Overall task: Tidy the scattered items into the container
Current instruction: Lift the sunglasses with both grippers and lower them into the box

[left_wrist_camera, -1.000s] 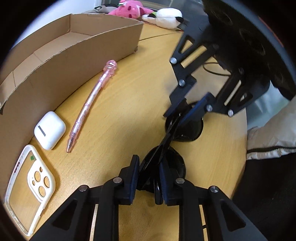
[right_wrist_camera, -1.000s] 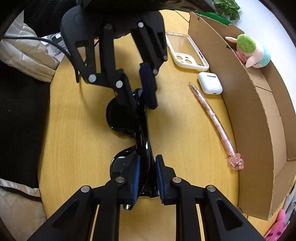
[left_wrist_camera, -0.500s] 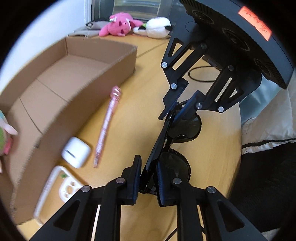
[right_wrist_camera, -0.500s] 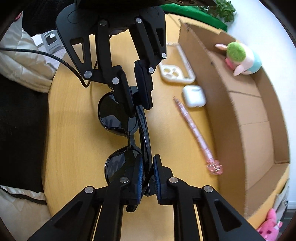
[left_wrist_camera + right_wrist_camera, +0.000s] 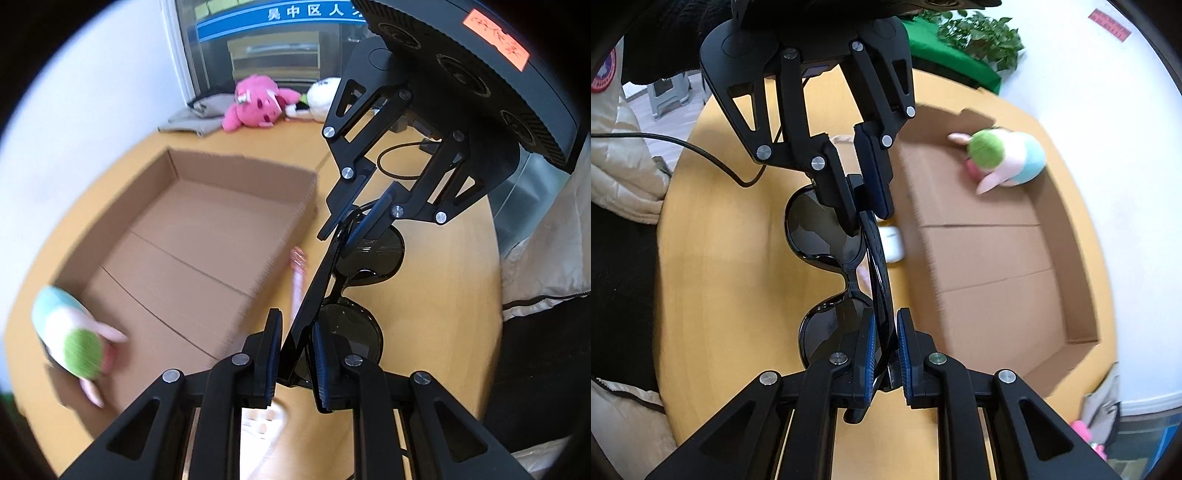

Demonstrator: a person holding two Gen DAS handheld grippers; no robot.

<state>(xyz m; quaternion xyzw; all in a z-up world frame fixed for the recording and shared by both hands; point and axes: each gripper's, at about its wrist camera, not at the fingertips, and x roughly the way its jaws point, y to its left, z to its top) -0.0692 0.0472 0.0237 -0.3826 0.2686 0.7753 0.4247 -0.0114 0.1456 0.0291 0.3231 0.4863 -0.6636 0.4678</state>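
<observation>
Sunglasses (image 5: pixel 827 236) hang above the wooden worktop (image 5: pixel 720 295), pinched at one end by the left claw (image 5: pixel 295 354) and at the other by the right claw (image 5: pixel 884 350), both narrowed on the folded frame. Just beside them lies the cardboard box (image 5: pixel 192 236), a plush toy (image 5: pixel 1004 155) inside it.

A pink plush (image 5: pixel 255 101) and a white plush (image 5: pixel 319 98) lie at the table's (image 5: pixel 443 317) far edge beside a grey cloth (image 5: pixel 195 120). A black cable (image 5: pixel 713 158) crosses the table's left side. A potted plant (image 5: pixel 979 37) stands beyond it, a pale jacket (image 5: pixel 624 177) alongside.
</observation>
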